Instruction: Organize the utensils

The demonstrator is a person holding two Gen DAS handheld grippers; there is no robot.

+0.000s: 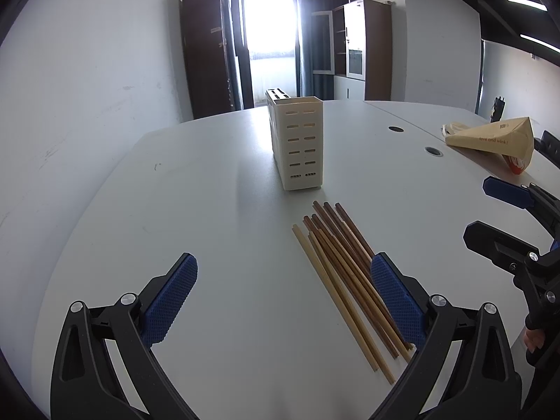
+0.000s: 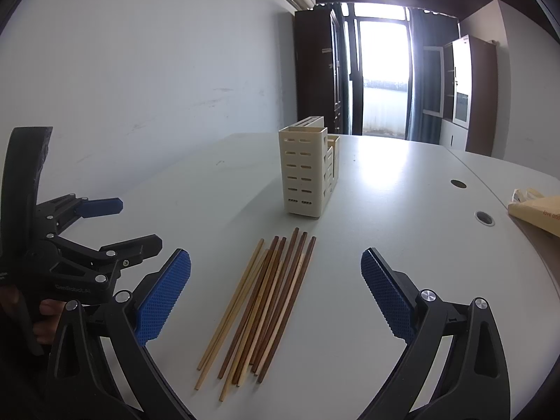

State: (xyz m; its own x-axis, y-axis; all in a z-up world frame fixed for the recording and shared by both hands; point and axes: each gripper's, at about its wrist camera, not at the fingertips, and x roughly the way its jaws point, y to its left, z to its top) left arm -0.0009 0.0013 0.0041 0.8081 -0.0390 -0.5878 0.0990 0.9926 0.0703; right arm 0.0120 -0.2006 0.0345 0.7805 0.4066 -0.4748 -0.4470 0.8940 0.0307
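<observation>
Fingers, left gripper (image 1: pixel 283 301): blue textured pads on black arms, spread wide apart, holding nothing. The right-hand pad (image 1: pixel 397 301) stands over the near end of the chopsticks; contact cannot be told.

Fingers, right gripper (image 2: pixel 276 297): same blue pads, spread wide, holding nothing. The gap between them frames the chopsticks from above; neither pad touches the sticks.

Chopsticks (image 2: pixel 259 308): one loose bundle lying flat on the counter (image 2: pixel 402 210), roughly parallel and fanned slightly at the near ends. Mixed tones: pale bamboo sticks on one side, darker reddish-brown sticks on the other, some overlapping. Far tips point toward the utensil holder and stop short of it. In the left wrist view the same bundle (image 1: pixel 346 273) runs diagonally from centre to lower right.

Utensil holder (image 2: pixel 308 171): cream plastic, upright, slotted walls, with several compartments open at the top. Stands on the counter beyond the chopsticks, apart from them. No contents show above its rim.

Paper bag (image 1: pixel 493 140): tan, printed lettering, lying on its side at the far right of the counter, well apart from the holder.

Cable ports (image 1: pixel 396 128): two round openings in the counter top, between holder and bag.
</observation>
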